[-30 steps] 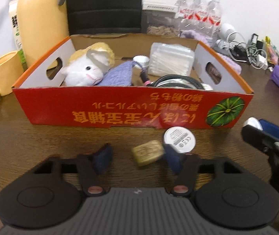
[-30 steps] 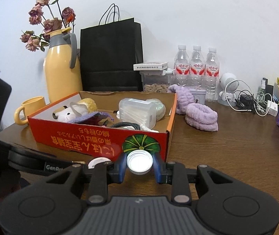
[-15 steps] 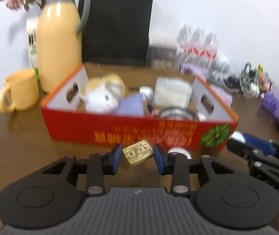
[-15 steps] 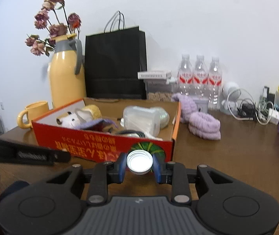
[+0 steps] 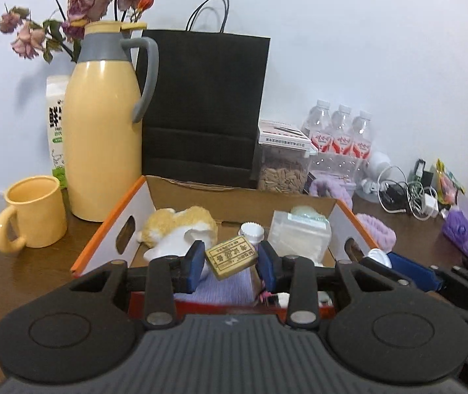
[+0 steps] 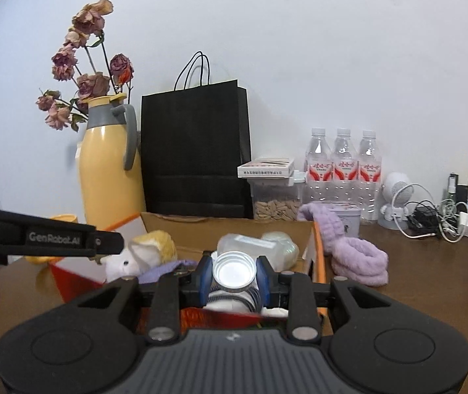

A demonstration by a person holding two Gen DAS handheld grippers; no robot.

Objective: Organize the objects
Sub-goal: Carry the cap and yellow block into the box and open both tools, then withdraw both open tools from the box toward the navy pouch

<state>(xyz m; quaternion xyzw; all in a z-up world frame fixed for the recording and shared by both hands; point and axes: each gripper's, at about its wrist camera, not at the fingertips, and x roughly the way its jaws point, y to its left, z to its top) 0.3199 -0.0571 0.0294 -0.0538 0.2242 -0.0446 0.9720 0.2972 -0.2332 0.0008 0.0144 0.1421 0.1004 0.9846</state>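
Note:
My left gripper (image 5: 230,262) is shut on a small tan block (image 5: 234,252) with printed characters, held tilted above the front wall of the red cardboard box (image 5: 109,229). My right gripper (image 6: 234,277) is shut on a round white cap (image 6: 234,270) and hovers over the box's right half (image 6: 317,252). In the left wrist view the right gripper (image 5: 394,264) shows at the right. Inside the box lie a plush toy (image 5: 181,226), a clear plastic case (image 5: 299,233), a purple cloth (image 5: 220,287) and a coiled hose (image 6: 250,298).
A yellow jug (image 5: 102,131) with dried flowers and a yellow mug (image 5: 33,216) stand left of the box. Behind it are a black paper bag (image 5: 201,108), a seed container (image 5: 283,170) and three water bottles (image 6: 344,164). Purple headbands (image 6: 355,256) and tangled cables (image 6: 437,220) lie right.
The left gripper closed on the tan block on the table and lifted it above the box's front wall. The right gripper, still holding the cap, rose and moved in over the box.

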